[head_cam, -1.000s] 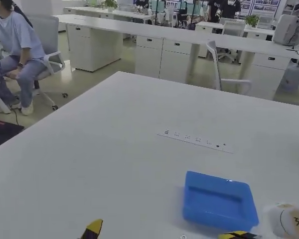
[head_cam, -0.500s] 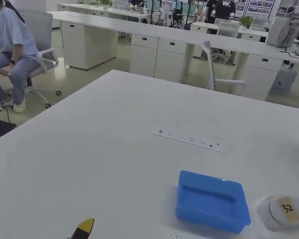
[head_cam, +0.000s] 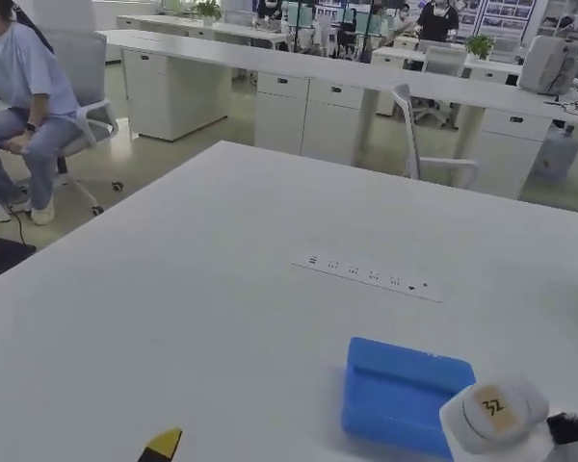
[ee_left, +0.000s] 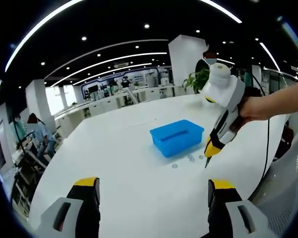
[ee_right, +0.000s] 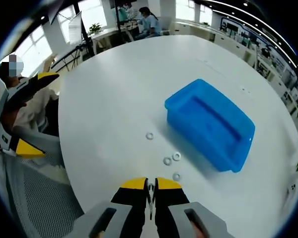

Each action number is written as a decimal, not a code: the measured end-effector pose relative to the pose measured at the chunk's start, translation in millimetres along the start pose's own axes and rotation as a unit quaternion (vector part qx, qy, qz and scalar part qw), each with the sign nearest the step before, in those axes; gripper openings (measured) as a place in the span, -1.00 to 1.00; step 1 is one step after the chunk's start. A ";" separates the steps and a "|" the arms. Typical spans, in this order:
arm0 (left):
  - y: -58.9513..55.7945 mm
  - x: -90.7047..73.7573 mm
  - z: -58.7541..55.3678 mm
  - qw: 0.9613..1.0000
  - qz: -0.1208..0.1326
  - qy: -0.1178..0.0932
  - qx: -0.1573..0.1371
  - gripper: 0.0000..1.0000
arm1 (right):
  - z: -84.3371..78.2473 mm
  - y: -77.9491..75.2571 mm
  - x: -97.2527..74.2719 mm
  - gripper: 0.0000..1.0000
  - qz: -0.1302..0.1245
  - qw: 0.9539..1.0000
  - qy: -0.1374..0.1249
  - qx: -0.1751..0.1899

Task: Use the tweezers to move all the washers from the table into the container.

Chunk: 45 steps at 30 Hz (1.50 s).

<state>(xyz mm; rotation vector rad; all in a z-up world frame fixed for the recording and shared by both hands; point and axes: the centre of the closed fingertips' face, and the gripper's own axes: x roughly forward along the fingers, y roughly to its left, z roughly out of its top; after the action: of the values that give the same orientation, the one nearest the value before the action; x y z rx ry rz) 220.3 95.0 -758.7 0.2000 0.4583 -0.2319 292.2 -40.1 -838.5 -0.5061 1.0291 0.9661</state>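
Several small metal washers [ee_right: 167, 160] lie loose on the white table [ee_right: 104, 114], just in front of the blue container [ee_right: 211, 124]. My right gripper [ee_right: 150, 183] hovers above and short of them, shut on the thin tweezers [ee_right: 150, 199], whose tip points down toward the nearest washer [ee_right: 176, 176]. From the left gripper view, the right gripper [ee_left: 212, 148] hangs over the washers [ee_left: 191, 158] beside the container [ee_left: 178, 136]. My left gripper [ee_left: 154, 198] is open and holds nothing, well back from them. The head view has the container [head_cam: 395, 395] at the bottom.
A power strip [head_cam: 366, 277] is set into the table behind the container. A person sits on a chair [head_cam: 24, 87] at far left, off the table. Desks and chairs [head_cam: 424, 135] stand beyond the far edge. A yellow fingertip [head_cam: 164, 445] shows at the bottom.
The head camera has shifted slightly. My right gripper has moved left and now overlaps the container's near right corner in the head view. The container and the left fingertip stay put.
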 end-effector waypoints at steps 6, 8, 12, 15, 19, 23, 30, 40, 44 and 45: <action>0.2 -6.0 12.5 1.000 -0.001 -0.014 -0.004 0.85 | 9.6 -0.2 5.5 -0.97 -0.004 1.000 -0.011 0.000; 0.8 -8.4 16.4 1.000 0.000 -0.018 -0.007 0.84 | 14.8 -4.0 7.2 -0.97 -0.018 0.999 -0.037 0.007; -1.2 -13.0 21.9 1.000 -0.005 -0.021 -0.008 0.84 | 16.7 -8.0 5.9 -0.97 -0.035 0.994 -0.094 0.039; -3.8 -14.0 22.9 1.000 -0.011 -0.020 -0.010 0.85 | 16.4 -7.4 3.1 -0.96 -0.041 0.989 -0.132 0.056; -6.4 -13.4 23.2 1.000 -0.017 -0.019 -0.018 0.85 | 14.0 -6.3 1.2 -0.95 -0.045 0.986 -0.149 0.063; -6.5 -13.3 23.3 1.000 -0.017 -0.019 -0.018 0.84 | 20.8 -13.8 -4.3 -0.95 -0.055 0.976 -0.188 0.098; -3.6 -12.1 19.7 0.999 -0.015 -0.014 -0.025 0.84 | 33.6 -38.1 -11.9 -0.94 -0.078 0.954 -0.238 0.166; -0.8 -10.8 16.0 0.999 -0.015 -0.006 -0.028 0.83 | 36.1 -47.2 2.5 -0.94 -0.093 0.943 -0.252 0.194; 0.8 -10.2 14.9 1.000 -0.015 -0.003 -0.028 0.83 | 36.7 -49.7 0.8 -0.93 -0.096 0.938 -0.260 0.206; 1.2 -9.8 14.4 0.999 -0.015 -0.001 -0.028 0.83 | 36.7 -50.3 0.7 -0.94 -0.100 0.939 -0.261 0.203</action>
<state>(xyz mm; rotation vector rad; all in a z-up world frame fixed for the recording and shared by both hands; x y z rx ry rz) 218.0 94.4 -741.4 0.1379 0.4645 -0.2476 353.2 -37.9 -826.1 0.0013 0.6507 0.6295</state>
